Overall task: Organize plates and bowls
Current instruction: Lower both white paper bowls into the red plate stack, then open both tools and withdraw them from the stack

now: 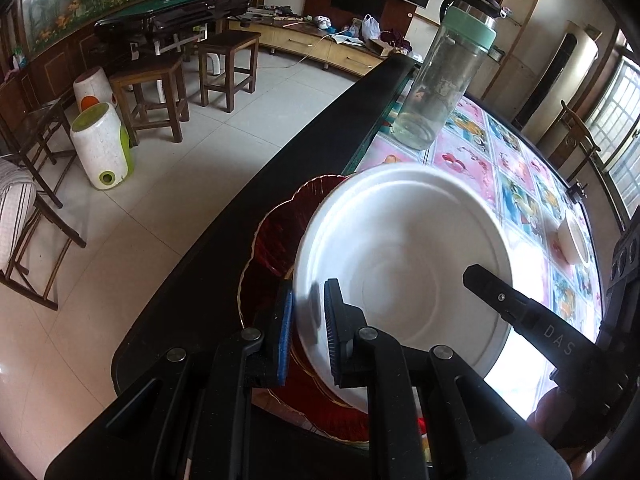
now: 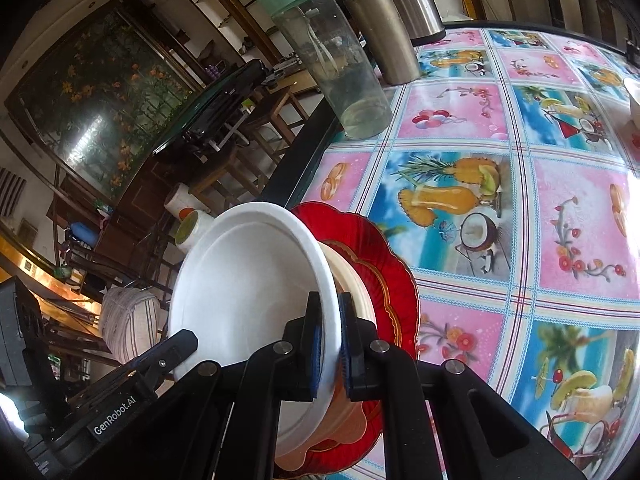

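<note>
Both grippers are on the white plate (image 1: 404, 264) at once! The left gripper (image 1: 308, 332) pinches its near rim between blue-padded fingers, and the right gripper (image 2: 330, 344) clamps the opposite rim, tilting the plate up over the red plate (image 2: 384, 280), which lies at the table's edge. The fruit-print tablecloth (image 2: 520, 200) spreads beyond, a clear bottle (image 2: 332, 56) with a green lid standing near the steel flask (image 2: 380, 24). Wooden stools (image 1: 228, 64) wait on the tiled floor (image 1: 168, 208).
</note>
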Demonstrator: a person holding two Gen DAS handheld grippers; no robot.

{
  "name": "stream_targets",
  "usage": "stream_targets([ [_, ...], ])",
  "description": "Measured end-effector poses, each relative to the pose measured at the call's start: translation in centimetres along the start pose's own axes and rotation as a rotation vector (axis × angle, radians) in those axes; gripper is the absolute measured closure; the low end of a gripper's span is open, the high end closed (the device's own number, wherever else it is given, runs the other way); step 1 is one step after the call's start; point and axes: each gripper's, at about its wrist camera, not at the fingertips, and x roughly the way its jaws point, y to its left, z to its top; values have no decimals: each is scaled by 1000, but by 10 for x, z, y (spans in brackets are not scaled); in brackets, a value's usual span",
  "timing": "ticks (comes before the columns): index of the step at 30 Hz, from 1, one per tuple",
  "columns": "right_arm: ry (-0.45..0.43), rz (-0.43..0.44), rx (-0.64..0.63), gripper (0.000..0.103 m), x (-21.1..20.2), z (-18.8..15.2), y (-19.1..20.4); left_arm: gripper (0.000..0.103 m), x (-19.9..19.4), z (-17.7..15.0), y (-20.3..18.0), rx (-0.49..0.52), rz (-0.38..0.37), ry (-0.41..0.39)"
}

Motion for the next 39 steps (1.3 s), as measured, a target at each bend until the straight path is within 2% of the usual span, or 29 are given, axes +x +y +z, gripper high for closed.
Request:
stream_targets([
  [8, 52, 35, 38, 90, -4, -1, -6, 90, -11, 1, 3, -7, 6, -21],
  [12, 52, 76, 50, 82, -14, -1, -9, 90, -18, 0, 4, -10, 12, -33],
  [15, 30, 83, 60, 76, -26, -1, -14, 90, -25, 0, 3, -15, 18, -46],
  [20, -1, 105, 94, 73, -43, 0, -29, 90, -34, -1, -2, -9, 24, -64],
  [27, -31, 85, 139, 73, -57, -4, -56, 90, -40, -7, -19, 22, 25, -69],
  [33, -61, 69, 191, 73, -74, -6, -88, 90, -41, -14, -49, 79, 15, -60],
  [39, -80, 50, 256, 73, -90, -10, -132, 90, -35, -28, -99, 180, -10, -33],
])
